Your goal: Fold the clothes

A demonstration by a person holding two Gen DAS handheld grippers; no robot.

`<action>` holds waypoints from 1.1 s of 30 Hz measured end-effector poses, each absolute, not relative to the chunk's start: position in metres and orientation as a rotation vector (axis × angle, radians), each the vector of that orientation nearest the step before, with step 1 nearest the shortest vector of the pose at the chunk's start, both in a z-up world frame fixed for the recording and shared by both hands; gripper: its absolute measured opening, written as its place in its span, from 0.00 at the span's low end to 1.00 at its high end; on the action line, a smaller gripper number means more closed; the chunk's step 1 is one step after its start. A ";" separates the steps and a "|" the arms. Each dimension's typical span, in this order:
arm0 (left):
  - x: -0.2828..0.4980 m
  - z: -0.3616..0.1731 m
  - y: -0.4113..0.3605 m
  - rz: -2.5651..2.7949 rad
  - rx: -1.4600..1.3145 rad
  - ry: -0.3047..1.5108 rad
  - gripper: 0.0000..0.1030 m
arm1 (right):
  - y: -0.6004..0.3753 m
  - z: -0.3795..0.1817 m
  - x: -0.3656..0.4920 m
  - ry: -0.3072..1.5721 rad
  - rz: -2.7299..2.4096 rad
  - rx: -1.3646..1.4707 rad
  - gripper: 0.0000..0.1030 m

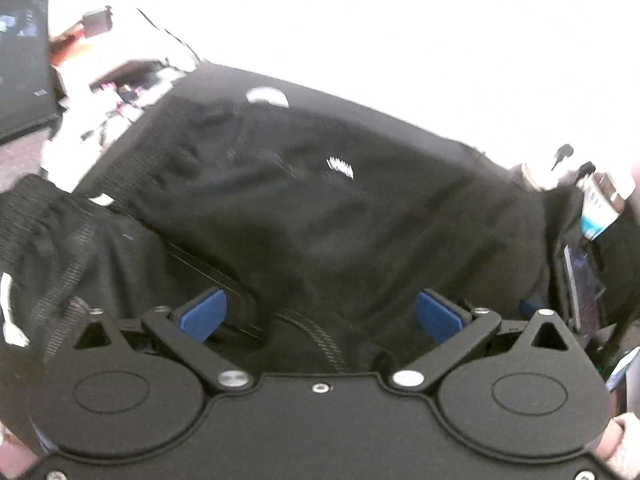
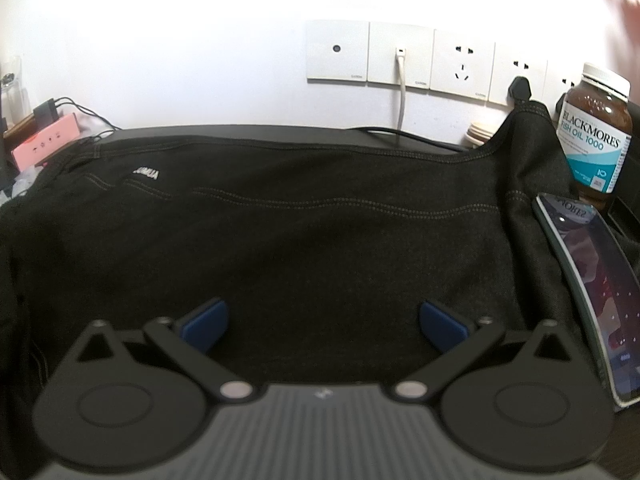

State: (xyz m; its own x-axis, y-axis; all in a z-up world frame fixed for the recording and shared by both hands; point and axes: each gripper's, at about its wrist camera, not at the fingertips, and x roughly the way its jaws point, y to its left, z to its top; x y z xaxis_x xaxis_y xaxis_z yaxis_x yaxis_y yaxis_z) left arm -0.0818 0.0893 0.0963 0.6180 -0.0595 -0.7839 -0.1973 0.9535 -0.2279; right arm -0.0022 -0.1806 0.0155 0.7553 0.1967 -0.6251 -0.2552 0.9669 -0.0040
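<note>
Desk against socketed wall: garment [image 2: 320,240] lies flat for folding; my left gripper [image 1: 320,314] and right gripper [image 2: 324,322] gape empty; bottle [image 2: 596,136] at two o'clock.

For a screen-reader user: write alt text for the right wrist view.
A black garment with stitched seams lies spread over a dark table, the open right gripper with blue pads poised just above it. A phone lies at the right by a fish oil bottle; wall sockets line the white wall behind.
</note>
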 end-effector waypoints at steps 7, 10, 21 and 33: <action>-0.130 0.123 0.158 0.082 -0.316 0.805 1.00 | -0.195 0.037 -0.003 0.790 0.314 -0.080 0.99; -0.157 0.120 0.187 0.097 -0.331 0.785 1.00 | -0.208 0.061 -0.025 0.762 0.286 0.054 0.99; -0.224 0.079 0.253 0.018 -0.411 0.830 1.00 | -0.150 0.133 -0.127 0.743 0.621 0.033 0.93; -0.239 0.073 0.251 -0.092 -0.316 0.823 1.00 | -0.101 0.083 -0.156 0.934 0.505 0.086 0.23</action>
